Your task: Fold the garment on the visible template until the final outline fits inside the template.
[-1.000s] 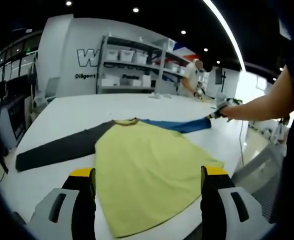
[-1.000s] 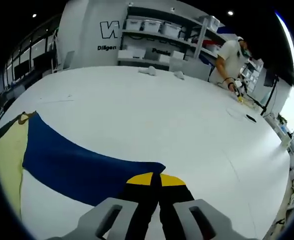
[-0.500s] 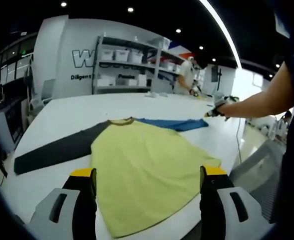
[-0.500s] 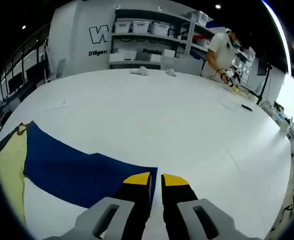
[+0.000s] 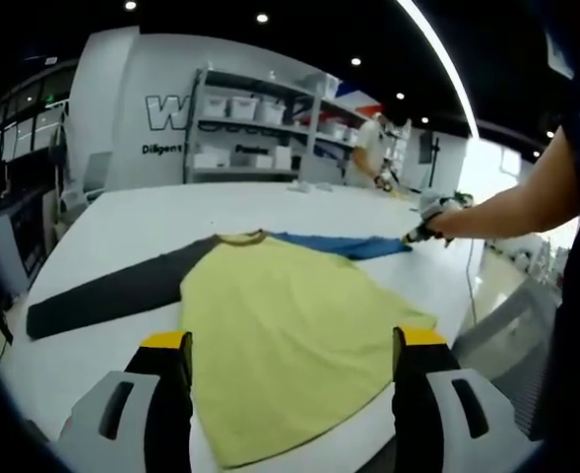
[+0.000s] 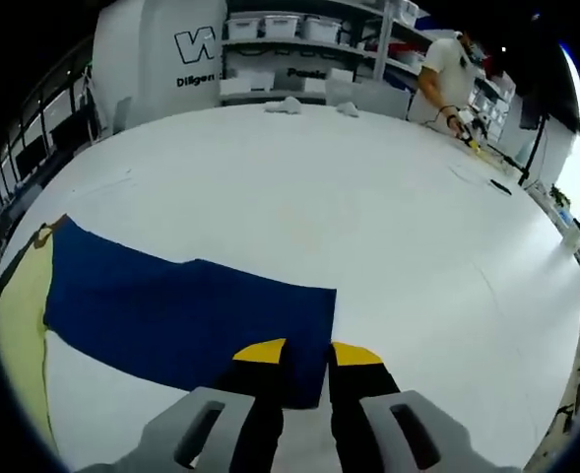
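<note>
Basically the shirt (image 5: 290, 335) lies flat on the white table (image 6: 368, 227), yellow body in the middle, black sleeve (image 5: 112, 296) stretched one way, blue sleeve (image 6: 181, 315) the other. Right gripper (image 6: 307, 357) sits over the blue sleeve's cuff end w/ jaws parted a little, cloth showing between them, not clamped. Left gripper (image 5: 288, 347) hangs above the shirt's hem, jaws wide apart, holding nothing. Step looks like sleeve fold-in, approx. just starting. Next move prob. needs the right jaws to pinch the cuff & carry it across onto the yellow body.
</note>
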A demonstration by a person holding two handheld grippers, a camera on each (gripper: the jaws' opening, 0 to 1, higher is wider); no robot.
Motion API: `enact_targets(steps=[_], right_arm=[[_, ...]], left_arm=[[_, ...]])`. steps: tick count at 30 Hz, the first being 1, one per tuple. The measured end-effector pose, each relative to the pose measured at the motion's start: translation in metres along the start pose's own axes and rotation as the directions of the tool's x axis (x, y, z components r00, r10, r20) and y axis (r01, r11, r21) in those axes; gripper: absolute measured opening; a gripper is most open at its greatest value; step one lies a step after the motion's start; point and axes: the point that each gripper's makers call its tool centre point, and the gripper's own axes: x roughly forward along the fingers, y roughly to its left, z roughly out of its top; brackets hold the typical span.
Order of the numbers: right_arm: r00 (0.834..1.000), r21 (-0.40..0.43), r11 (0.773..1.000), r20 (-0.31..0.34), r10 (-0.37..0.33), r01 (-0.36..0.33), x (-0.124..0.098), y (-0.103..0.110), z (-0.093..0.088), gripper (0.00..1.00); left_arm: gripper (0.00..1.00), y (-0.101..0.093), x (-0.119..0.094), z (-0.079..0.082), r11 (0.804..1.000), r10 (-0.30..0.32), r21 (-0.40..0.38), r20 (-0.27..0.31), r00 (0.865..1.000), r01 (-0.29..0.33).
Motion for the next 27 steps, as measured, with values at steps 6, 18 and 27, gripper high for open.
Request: enact_targets(steps=[6,18,27], right_arm=[[1.0,0.048,0.999,0.019,0.002,-0.002,-0.01,0.002,-0.002,0.11],[1.0,0.077,0.997,0.01,-0.005,0.005,-0.001,-0.003,0.004,0.16],[1.0,0.133,0.991,0.025,0.009,-0.013,0.0,-0.005,0.005,0.16]], left_arm=[[0.78,0.0,0.0,-0.001,1.0,0.0,0.0,-0.004,1.0,0.0],[0.77,0.0,0.001,-0.003,1.0,0.001,0.003,-0.016,1.0,-0.001],[0.76,0.0,0.001,-0.004,1.0,0.002,0.003,-0.019,1.0,-0.002]])
